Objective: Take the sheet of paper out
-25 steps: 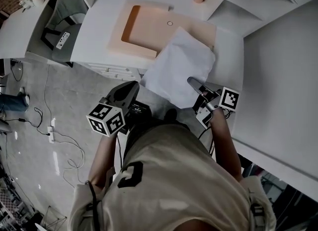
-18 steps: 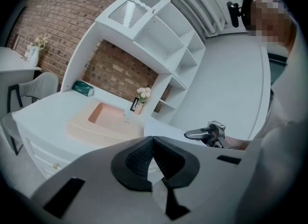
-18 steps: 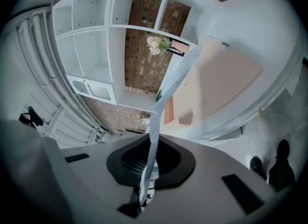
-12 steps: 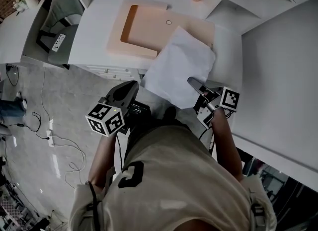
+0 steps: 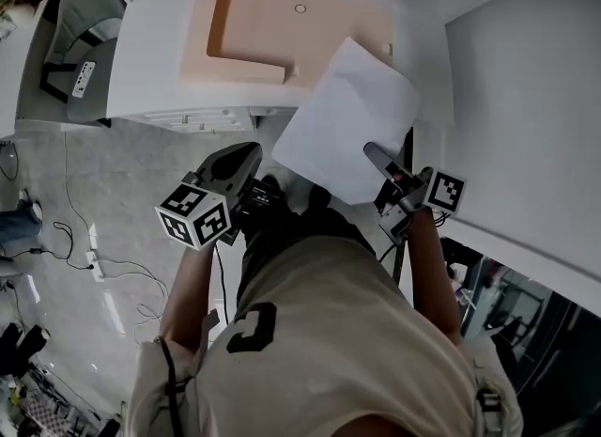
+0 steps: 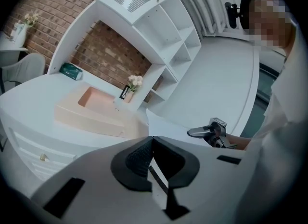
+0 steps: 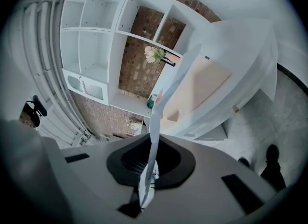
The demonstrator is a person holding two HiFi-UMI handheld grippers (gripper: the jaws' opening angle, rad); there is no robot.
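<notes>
Right tongs [image 5: 372,153] pinch the sheet of paper [image 5: 343,116] by its near edge. It juts past the table [image 5: 150,69] over open floor [image 5: 103,200], hiding the table's edge. Left tongs [image 5: 252,150] are pressed together, empty.

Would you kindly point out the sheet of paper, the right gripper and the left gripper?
sheet of paper [image 5: 343,120], head view, its middle.
right gripper [image 5: 370,152], head view, its fingertips.
left gripper [image 5: 252,150], head view, its fingertips.
</notes>
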